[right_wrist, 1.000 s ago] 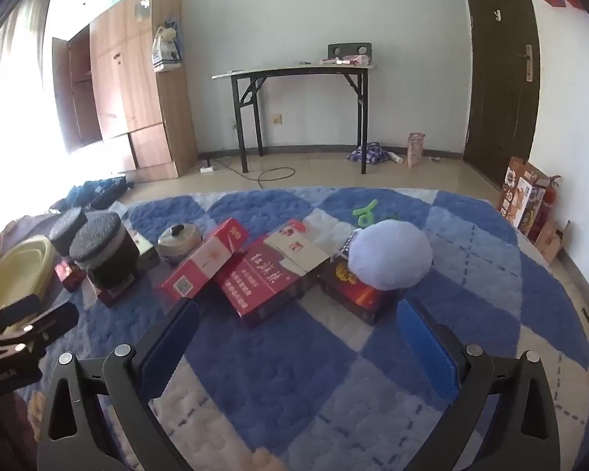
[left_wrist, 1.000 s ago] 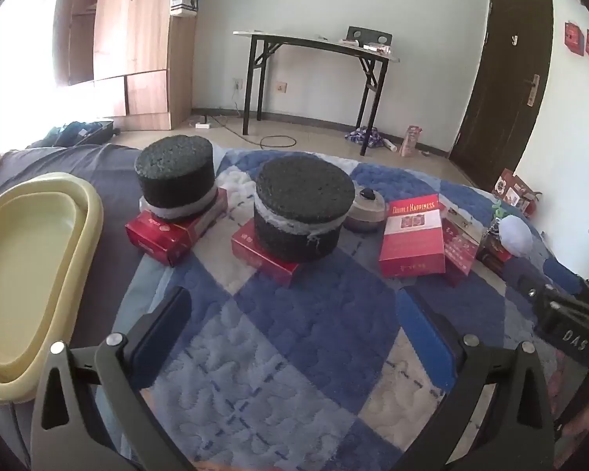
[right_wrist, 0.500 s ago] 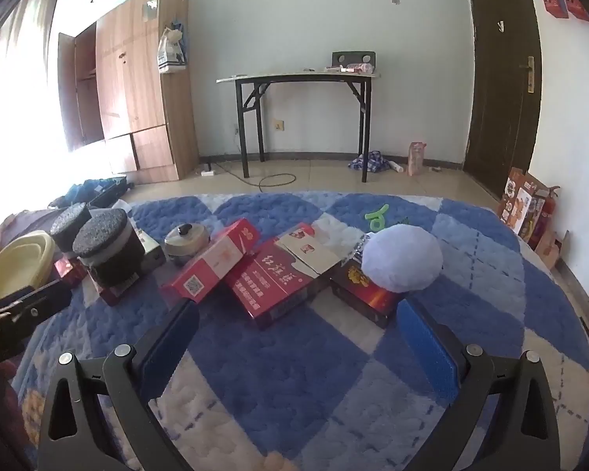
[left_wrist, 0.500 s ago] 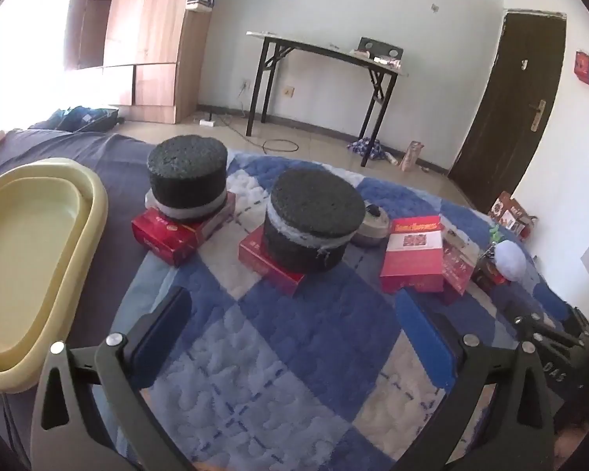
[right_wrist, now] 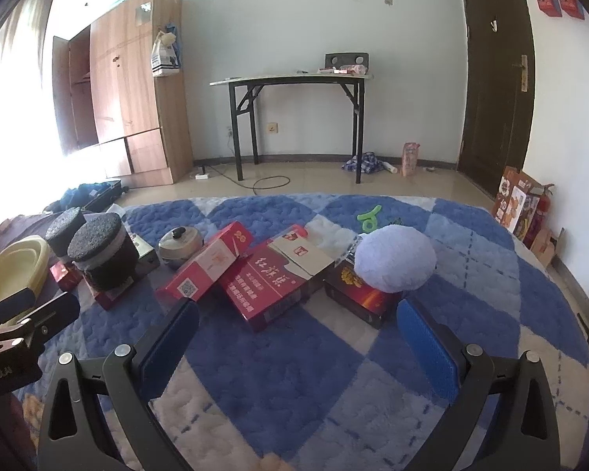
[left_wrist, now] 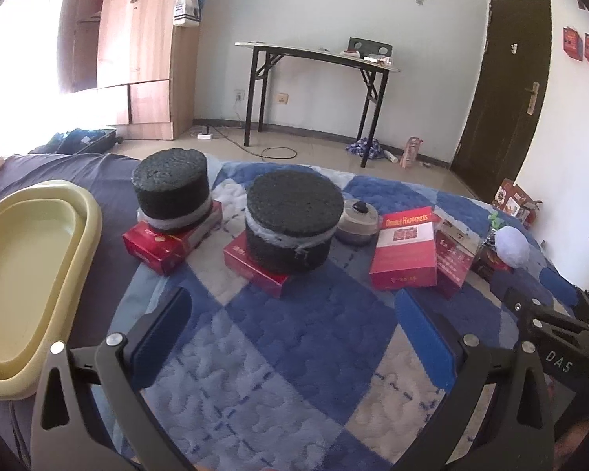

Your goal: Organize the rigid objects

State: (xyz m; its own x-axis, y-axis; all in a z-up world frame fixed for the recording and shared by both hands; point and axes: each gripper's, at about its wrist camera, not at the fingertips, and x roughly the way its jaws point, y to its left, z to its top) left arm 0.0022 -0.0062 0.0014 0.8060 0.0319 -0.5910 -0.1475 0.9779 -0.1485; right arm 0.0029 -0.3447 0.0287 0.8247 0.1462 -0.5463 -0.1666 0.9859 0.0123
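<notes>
Big soft blanket with blue and white squares, spread out under everything. Yellow tub at the far left edge, nothing seen inside it.

Two black round foam blocks next. Left foam block sitting on a red box. Right foam block sitting on another flat red box, a bit nearer. White wrap around the lower part of both blocks.

Red and white box to the right, lying flat, with "DOUBLE HAPPINESS" printed on top. Just right of it, a second red carton with gold Chinese writing and its white flap open. Long red carton leaning on that one, a little square code on its near end.

Pale fluffy ball farther right, resting on a dark red box with gold print. Small silver pot with a black knob behind the cartons, just beside the right foam block. Tiny green clip far back on the blanket.

Left gripper spread wide, holding nothing, low over the blanket in front of the right foam block. Right gripper spread wide too, holding nothing, in front of the open carton and the fluffy ball. "DAS" readable on the side of the right gripper where it shows in the left view.
</notes>
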